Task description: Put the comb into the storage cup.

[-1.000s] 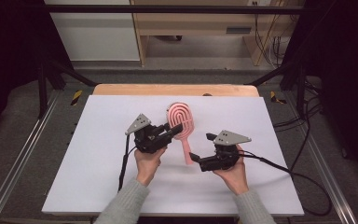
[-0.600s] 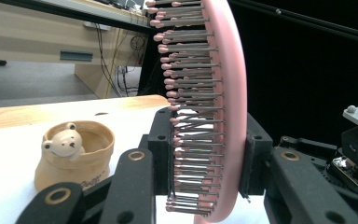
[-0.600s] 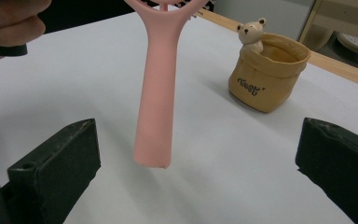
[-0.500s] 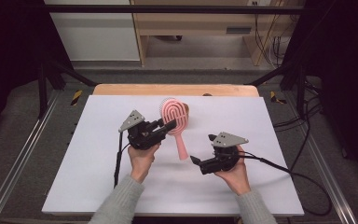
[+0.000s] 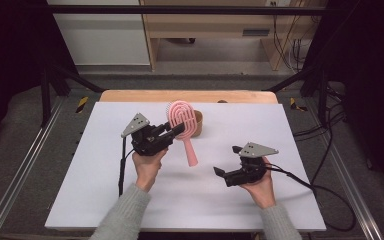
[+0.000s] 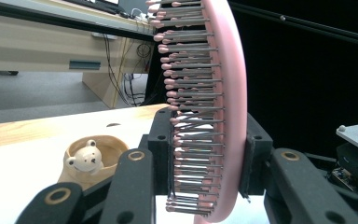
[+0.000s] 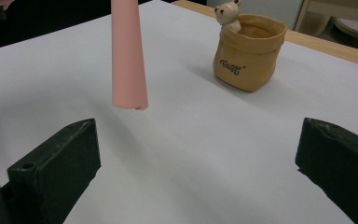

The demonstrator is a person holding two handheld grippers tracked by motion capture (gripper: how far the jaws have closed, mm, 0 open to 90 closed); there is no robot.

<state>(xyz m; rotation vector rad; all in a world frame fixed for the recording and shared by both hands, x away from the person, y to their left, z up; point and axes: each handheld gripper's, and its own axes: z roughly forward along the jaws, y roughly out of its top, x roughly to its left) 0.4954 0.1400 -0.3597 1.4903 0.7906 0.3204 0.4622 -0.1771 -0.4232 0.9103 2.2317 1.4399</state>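
Note:
A pink hairbrush (image 5: 182, 119) hangs above the white table, handle (image 5: 191, 152) pointing down toward me. My left gripper (image 5: 177, 131) is shut on the brush head, its jaws pressing the back and the bristle side (image 6: 223, 93). A tan sack-shaped pot (image 5: 199, 124) with a small bear figure stands just behind the brush; it also appears low in the left gripper view (image 6: 95, 156). My right gripper (image 5: 226, 161) is held open at the front right, its jaws wide apart (image 7: 198, 154) with nothing between them. Ahead of it are the handle's end (image 7: 128, 51) and the pot (image 7: 249, 51).
The white table top (image 5: 105, 200) has a wooden strip (image 5: 130, 96) along its far edge. Metal rails run along both sides, and cables trail off to the right (image 5: 325, 195). A wooden desk stands on the floor beyond the table.
My left gripper has raised the brush and carried it a little left, so the handle end has left the right gripper's side. The pot now shows behind the brush. The right hand has barely moved.

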